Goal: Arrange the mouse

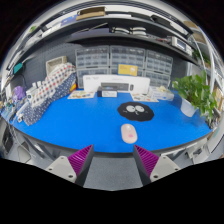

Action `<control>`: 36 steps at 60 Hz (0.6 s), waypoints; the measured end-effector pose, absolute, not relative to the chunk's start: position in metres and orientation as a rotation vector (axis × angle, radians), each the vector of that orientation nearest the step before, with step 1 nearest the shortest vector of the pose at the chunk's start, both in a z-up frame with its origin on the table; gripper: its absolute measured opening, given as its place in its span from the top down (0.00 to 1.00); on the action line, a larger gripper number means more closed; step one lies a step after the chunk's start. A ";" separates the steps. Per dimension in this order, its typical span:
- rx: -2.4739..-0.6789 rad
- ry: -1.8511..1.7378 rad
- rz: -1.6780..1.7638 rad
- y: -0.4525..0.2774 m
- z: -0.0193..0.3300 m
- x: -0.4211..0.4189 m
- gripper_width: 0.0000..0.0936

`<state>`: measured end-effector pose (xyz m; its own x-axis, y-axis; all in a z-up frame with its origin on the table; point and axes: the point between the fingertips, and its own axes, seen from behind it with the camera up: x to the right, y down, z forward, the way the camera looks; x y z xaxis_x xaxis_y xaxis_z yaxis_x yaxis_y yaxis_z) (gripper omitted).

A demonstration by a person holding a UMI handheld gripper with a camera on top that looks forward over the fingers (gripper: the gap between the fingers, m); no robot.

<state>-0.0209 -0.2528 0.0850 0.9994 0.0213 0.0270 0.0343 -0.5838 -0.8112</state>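
Your gripper [113, 160] hangs above the near edge of the table [70, 120] with its 2 fingers spread wide apart and nothing between them; the magenta pads [80, 156] face each other across an open gap. The mouse [128, 132], a pale pinkish one, lies on the blue table surface just ahead of the fingers, a little toward the right finger and clear of both. Beyond the mouse sits a round black mouse pad [135, 111] with small light objects resting on it, too small to make out. Further back, a white keyboard-like unit [112, 89] runs along the rear of the table. To your left, a patterned cloth or bag [45, 93] is heaped on the table's far left side. To your right, a green leafy plant [196, 93] stands at the table's right end. Shelving with drawers [120, 60] lines the wall behind the table.
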 end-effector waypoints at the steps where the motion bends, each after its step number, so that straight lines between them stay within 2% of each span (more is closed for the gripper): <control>1: -2.203 -0.038 -0.022 -0.251 0.078 -0.014 0.15; 12: -2.289 -0.031 -0.022 -0.220 0.021 0.037 0.16; 28: -2.310 -0.065 0.072 -0.143 -0.011 0.044 0.17; 33: -2.307 -0.090 0.045 -0.128 -0.016 0.047 0.23; 36: -2.306 -0.105 0.063 -0.123 -0.017 0.043 0.36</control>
